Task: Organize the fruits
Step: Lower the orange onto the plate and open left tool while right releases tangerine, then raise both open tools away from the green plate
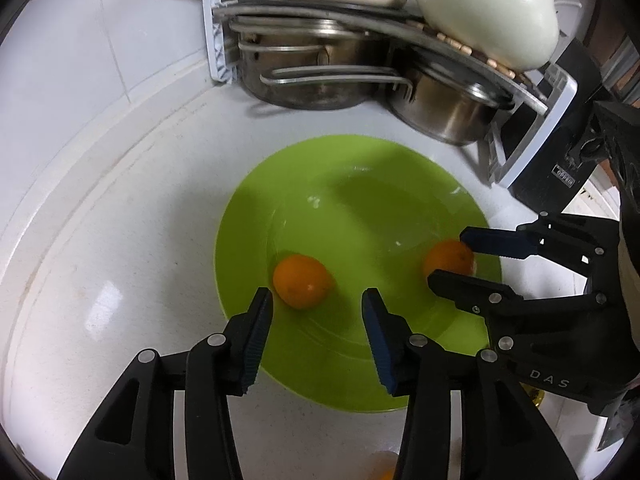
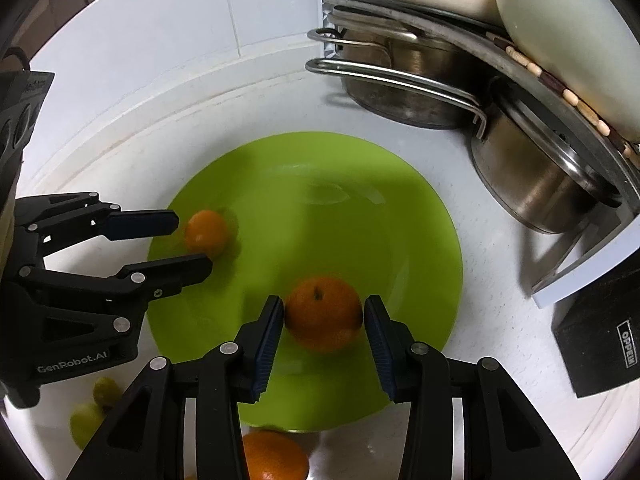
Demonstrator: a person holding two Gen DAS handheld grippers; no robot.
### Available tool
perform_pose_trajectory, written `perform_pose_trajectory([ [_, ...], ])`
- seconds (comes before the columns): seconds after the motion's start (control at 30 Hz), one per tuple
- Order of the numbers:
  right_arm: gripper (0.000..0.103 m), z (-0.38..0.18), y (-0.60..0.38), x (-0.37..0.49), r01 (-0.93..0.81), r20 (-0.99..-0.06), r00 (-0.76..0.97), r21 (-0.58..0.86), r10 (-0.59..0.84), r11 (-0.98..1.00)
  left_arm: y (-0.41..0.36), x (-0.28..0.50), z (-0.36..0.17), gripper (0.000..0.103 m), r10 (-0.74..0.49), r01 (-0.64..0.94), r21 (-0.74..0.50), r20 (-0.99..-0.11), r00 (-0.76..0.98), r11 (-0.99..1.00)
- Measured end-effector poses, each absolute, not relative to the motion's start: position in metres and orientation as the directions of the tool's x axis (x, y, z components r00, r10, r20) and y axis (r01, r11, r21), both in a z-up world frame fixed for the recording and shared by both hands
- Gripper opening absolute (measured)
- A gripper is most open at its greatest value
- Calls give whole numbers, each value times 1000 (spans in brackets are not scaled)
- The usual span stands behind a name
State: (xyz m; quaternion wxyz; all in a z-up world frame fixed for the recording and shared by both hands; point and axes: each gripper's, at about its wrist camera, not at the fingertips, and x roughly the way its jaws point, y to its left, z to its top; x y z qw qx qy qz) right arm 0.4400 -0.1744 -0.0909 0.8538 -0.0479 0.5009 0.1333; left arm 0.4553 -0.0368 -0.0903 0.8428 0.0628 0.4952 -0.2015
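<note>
Over the green plate (image 2: 320, 168) our right claw (image 2: 323, 314) pinches an orange (image 2: 322, 312) at lower centre, our left claw (image 1: 318, 300) spread beside a smaller orange (image 1: 300, 280) that, once released, might roll off.

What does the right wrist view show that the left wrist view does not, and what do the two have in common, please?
Only the right wrist view shows the yellow-green fruits on the counter and a clear third orange in front of the plate. Only the left wrist view shows the right gripper from the side, with its orange between the fingers. Both show the green plate, the small orange just off the left gripper fingertips, and the steel pots.
</note>
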Motion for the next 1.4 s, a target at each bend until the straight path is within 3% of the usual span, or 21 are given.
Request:
perform_pose_trajectory([
  [0.27,45,-70,-178,420,-255,-830,530,41,175,966,-31,431,-62,61,-270,391,-67,-828,492,918],
  [0.37,51,-58,-176,408,-248,-805,573,7,152,969,-26,418,-47,65,-260,379,-46,-804,535,924],
  [0.8,67,-5,-167,345,-242,-687,709,-27,158,970,2,346,11,72,-226,317,12,-675,703,948],
  [1.4,72,27,-145,256,-268,-589,787,-61,182,962,30,259,39,90,-229,295,24,-569,790,955],
])
